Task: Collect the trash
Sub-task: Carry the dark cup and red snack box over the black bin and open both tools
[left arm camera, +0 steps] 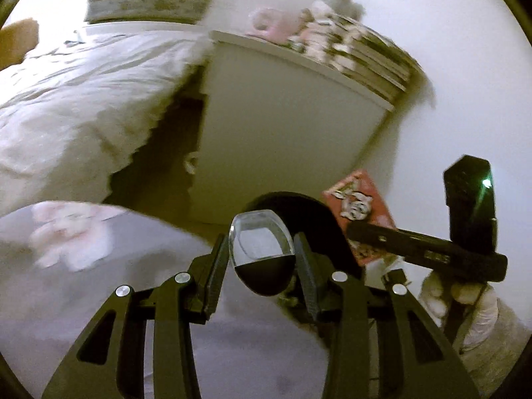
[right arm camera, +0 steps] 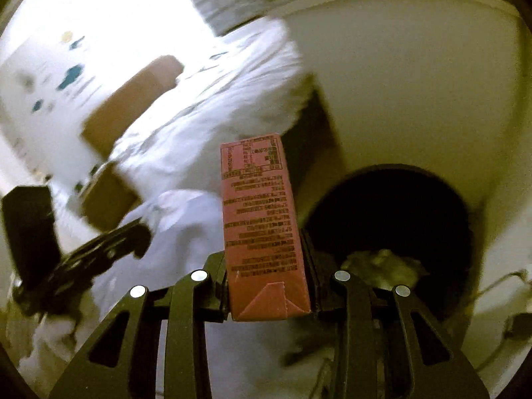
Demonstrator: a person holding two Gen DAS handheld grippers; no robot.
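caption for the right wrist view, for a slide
Right gripper clamps a red drink carton beside a dark trash bin by the bed.

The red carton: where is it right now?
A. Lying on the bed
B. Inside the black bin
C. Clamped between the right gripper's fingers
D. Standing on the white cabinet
C. The red carton sits clamped between the right gripper's two fingers, held in the air beside the black bin, not in it.
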